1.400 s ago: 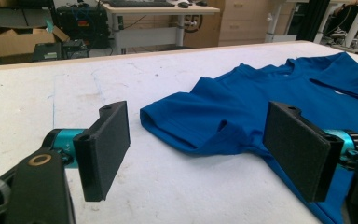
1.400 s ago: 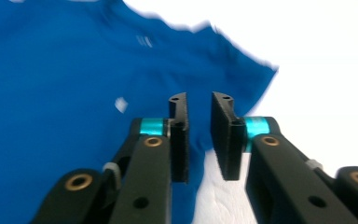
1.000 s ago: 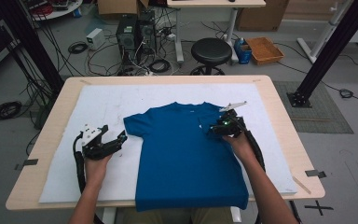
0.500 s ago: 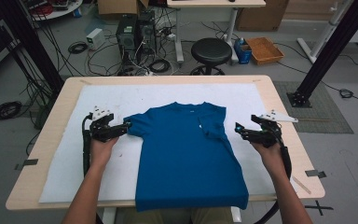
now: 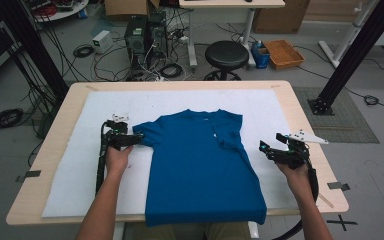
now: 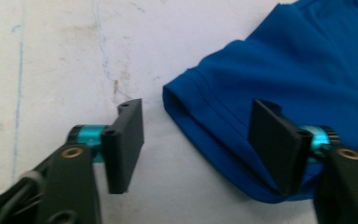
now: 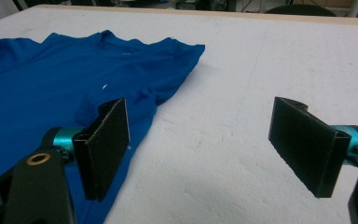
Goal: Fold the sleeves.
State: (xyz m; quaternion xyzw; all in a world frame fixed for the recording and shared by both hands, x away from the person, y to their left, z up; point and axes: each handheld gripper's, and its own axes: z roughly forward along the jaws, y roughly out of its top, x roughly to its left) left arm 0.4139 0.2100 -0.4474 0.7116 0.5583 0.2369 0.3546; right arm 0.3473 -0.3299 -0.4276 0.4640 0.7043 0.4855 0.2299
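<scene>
A blue T-shirt (image 5: 200,165) lies flat, collar away from me, on a white mat (image 5: 275,107). Its right sleeve looks folded in over the chest. My left gripper (image 5: 136,140) is open at the shirt's left sleeve. In the left gripper view the gripper (image 6: 200,144) has the sleeve's hem (image 6: 200,112) lying between its jaws, and the right jaw sits over blue cloth. My right gripper (image 5: 271,145) is open above bare mat, a short way right of the shirt. In the right gripper view the gripper (image 7: 205,147) holds nothing, with the shirt (image 7: 42,88) off to the left.
The mat covers most of a wooden table (image 5: 307,125); the shirt's bottom hem reaches the near edge. Bare mat lies left and right of the shirt. Beyond the table stand a black stool (image 5: 226,52), computer cases (image 5: 145,35) and floor cables.
My right gripper left the shirt's right shoulder and moved right and nearer, onto bare mat. My left gripper moved forward and right up to the left sleeve.
</scene>
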